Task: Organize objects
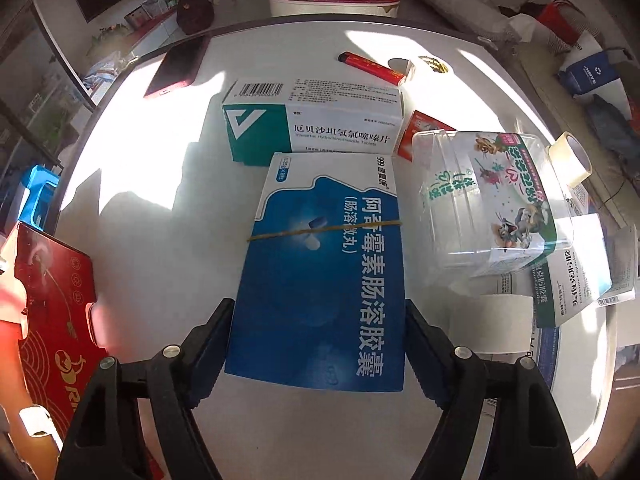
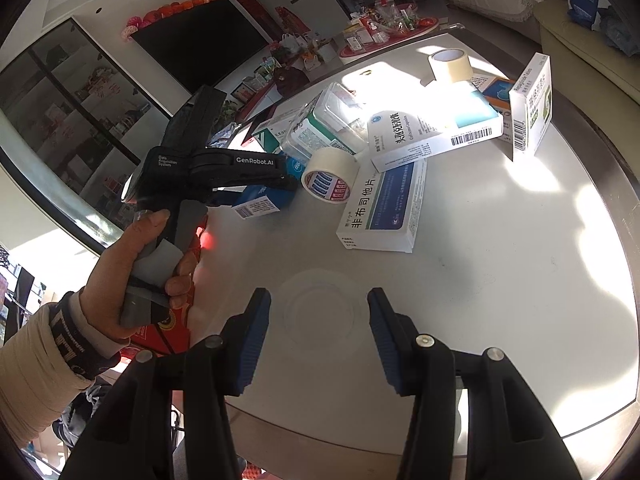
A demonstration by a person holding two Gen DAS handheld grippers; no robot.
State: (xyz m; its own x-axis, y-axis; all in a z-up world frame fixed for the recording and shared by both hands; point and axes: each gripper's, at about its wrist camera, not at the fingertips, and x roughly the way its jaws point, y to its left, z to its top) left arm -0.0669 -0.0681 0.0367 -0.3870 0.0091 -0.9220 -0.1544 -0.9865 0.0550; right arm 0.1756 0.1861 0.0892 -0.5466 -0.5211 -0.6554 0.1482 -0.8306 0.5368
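Two tools in play: left tool (image 1: 318, 344) clamps the blue medicine box (image 1: 324, 264) by its near end, low over the worktop (image 1: 160, 208); right tool (image 2: 318, 336) hangs open, empty. Risks: box pivots in the end-only grip, or its far edge hits the green-white box (image 1: 316, 128) at 12 o'clock or the clear plastic box (image 1: 484, 200) at 2 o'clock.

Blue medicine box (image 1: 320, 280), rubber-banded, flat on table, touching green-white box (image 1: 312, 124)

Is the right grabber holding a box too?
No, the right gripper is open with only bare table between its fingers, while the left gripper clamps the blue medicine box.
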